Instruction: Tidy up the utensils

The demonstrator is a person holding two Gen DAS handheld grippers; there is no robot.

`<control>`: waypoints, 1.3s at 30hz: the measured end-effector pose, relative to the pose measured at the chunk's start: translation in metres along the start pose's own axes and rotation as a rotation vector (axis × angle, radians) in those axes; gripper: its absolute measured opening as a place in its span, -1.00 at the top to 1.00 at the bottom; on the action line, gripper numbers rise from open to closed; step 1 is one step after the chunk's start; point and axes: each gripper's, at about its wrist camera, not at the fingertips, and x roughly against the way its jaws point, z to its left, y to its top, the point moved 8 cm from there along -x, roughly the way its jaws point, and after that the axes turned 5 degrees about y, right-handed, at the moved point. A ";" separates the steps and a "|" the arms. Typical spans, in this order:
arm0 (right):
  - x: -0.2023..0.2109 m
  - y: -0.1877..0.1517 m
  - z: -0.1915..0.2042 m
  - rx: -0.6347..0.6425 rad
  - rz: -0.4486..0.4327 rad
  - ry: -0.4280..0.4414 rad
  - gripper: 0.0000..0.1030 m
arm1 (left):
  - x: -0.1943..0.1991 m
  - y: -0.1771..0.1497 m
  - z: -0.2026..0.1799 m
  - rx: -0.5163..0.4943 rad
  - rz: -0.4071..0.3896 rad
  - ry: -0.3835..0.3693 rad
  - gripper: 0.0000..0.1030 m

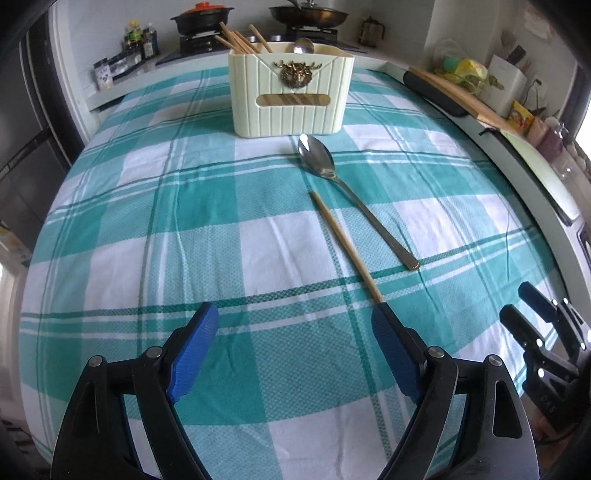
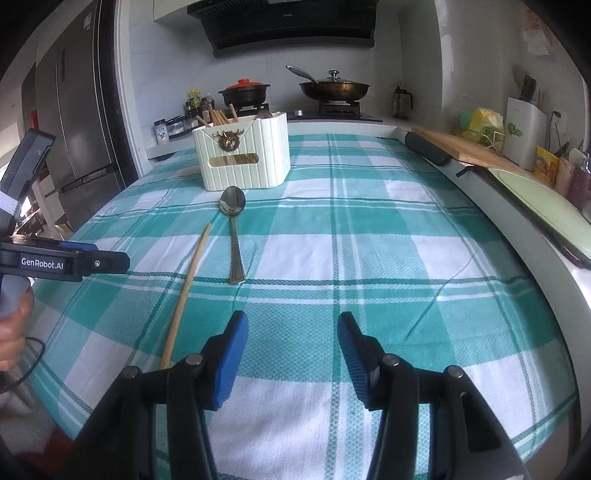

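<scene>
On tablecloth [image 2: 369,258]: spoon [image 2: 233,236], chopstick [image 2: 186,291] before holder [image 2: 243,158].

Checked tablecloth [image 1: 207,206]: holder [image 1: 290,96], spoon [image 1: 347,192], chopstick [image 1: 347,245]

You have one spoon [image 1: 321,162] and one chopstick [image 1: 345,243] on the cloth, one holder [image 1: 290,99], and two pans [image 2: 334,88] on the stove.

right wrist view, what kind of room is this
Most likely a home kitchen: a gas stove with a lidded wok at the back, a range hood above it, and a tall fridge to the left of the checked tablecloth.
</scene>
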 end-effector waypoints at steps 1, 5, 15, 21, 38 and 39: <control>0.000 0.000 0.003 0.010 -0.001 0.002 0.00 | 0.000 -0.001 0.001 0.003 0.000 0.003 -0.68; 0.002 0.002 0.012 0.040 -0.021 0.008 0.00 | -0.001 -0.005 0.004 0.018 0.008 0.008 -0.68; 0.002 0.001 0.019 0.066 -0.033 -0.005 0.00 | -0.015 -0.008 0.010 0.062 0.021 0.020 -0.69; 0.001 0.000 0.017 0.054 -0.032 -0.006 0.00 | -0.026 -0.010 0.013 0.066 0.032 0.045 -0.69; 0.005 -0.001 0.011 0.029 -0.054 -0.015 0.00 | -0.067 0.022 -0.034 -0.001 0.052 0.028 -0.69; 0.006 -0.001 0.011 0.029 -0.055 -0.017 0.00 | -0.071 0.020 -0.039 -0.023 0.051 0.054 -0.69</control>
